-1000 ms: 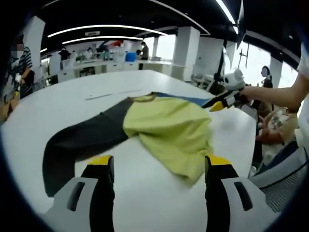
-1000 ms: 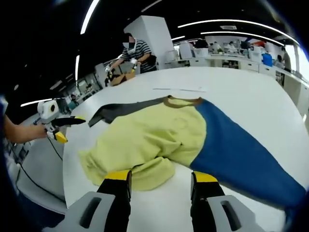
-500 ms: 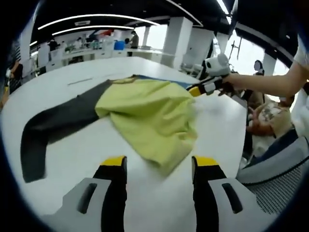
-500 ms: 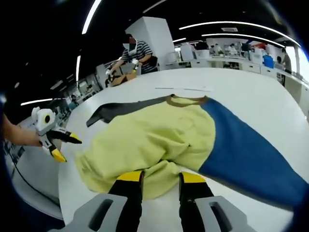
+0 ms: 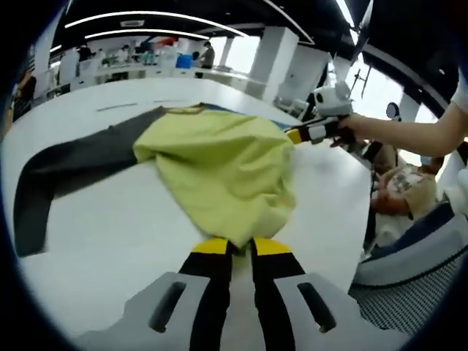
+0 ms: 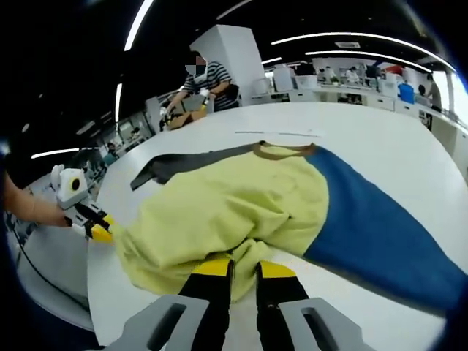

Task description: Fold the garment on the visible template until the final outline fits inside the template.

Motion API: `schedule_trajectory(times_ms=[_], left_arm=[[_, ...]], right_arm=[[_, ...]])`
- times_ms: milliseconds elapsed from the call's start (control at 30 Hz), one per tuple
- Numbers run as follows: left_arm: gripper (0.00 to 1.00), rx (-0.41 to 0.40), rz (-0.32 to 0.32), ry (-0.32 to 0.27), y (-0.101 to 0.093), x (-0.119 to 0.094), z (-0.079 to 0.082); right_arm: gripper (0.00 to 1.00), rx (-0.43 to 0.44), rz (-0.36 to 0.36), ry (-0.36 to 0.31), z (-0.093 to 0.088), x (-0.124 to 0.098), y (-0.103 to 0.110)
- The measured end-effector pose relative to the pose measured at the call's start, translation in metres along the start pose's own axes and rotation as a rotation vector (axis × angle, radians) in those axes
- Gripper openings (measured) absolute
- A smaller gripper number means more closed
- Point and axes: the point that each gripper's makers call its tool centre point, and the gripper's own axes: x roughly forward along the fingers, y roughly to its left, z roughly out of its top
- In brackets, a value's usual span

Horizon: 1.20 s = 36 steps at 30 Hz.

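While the garment (image 5: 219, 164) lies mid-frame on the white worktop (image 5: 110, 234), left gripper (image 5: 241, 245) and right gripper (image 6: 243, 267) jaws each pinch its yellow hem.

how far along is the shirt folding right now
Early. Done so far: the yellow body lies bunched on the table, both sleeves spread out. In hand: the left gripper and right gripper are each shut on the hem. Left: fold in the grey sleeve and blue sleeve; I can't make out a template.
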Motion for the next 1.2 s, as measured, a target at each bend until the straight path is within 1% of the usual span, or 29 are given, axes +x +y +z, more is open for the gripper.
schedule_trajectory(times_ms=[100,233,367,500,667,767,833,867,933,1033,1067,1133,1200], left_arm=[[0.03,-0.002,-0.004,-0.010,0.000,-0.002,0.004],[0.02,-0.002,-0.008,-0.027,-0.001,-0.006,0.012],[0.01,0.013,-0.007,-0.037,-0.003,-0.011,0.018],[0.01,0.014,-0.011,-0.044,-0.005,-0.014,0.022],[0.01,0.016,-0.013,-0.052,-0.007,-0.017,0.025],[0.01,0.020,-0.013,-0.050,-0.007,-0.018,0.026],[0.01,0.020,-0.013,-0.049,-0.007,-0.018,0.026],[0.01,0.017,-0.013,-0.049,-0.006,-0.018,0.026],[0.01,0.009,-0.013,-0.049,-0.006,-0.018,0.025],[0.01,0.004,-0.014,-0.050,-0.006,-0.018,0.025],[0.01,0.004,-0.014,-0.049,-0.006,-0.018,0.025],[0.01,0.003,-0.014,-0.050,-0.006,-0.018,0.025],[0.01,0.003,-0.013,-0.051,-0.005,-0.018,0.024]], right_arm=[[0.00,-0.016,0.000,0.003,0.000,-0.004,0.004],[0.00,-0.047,-0.011,0.010,0.000,-0.008,0.007],[0.00,-0.077,-0.022,-0.001,0.004,-0.016,0.015],[0.00,-0.117,-0.047,-0.018,0.010,-0.024,0.026],[0.00,-0.190,-0.096,0.000,0.011,-0.029,0.039],[0.00,-0.290,-0.142,0.050,0.005,-0.029,0.044],[0.00,-0.343,-0.161,0.062,0.004,-0.028,0.049],[0.00,-0.389,-0.169,0.076,0.003,-0.026,0.052],[0.00,-0.431,-0.188,0.097,0.000,-0.024,0.056],[0.00,-0.504,-0.200,0.128,-0.005,-0.019,0.063],[0.00,-0.546,-0.197,0.144,-0.007,-0.017,0.067],[0.00,-0.594,-0.213,0.165,-0.011,-0.014,0.070],[0.00,-0.632,-0.218,0.170,-0.012,-0.011,0.074]])
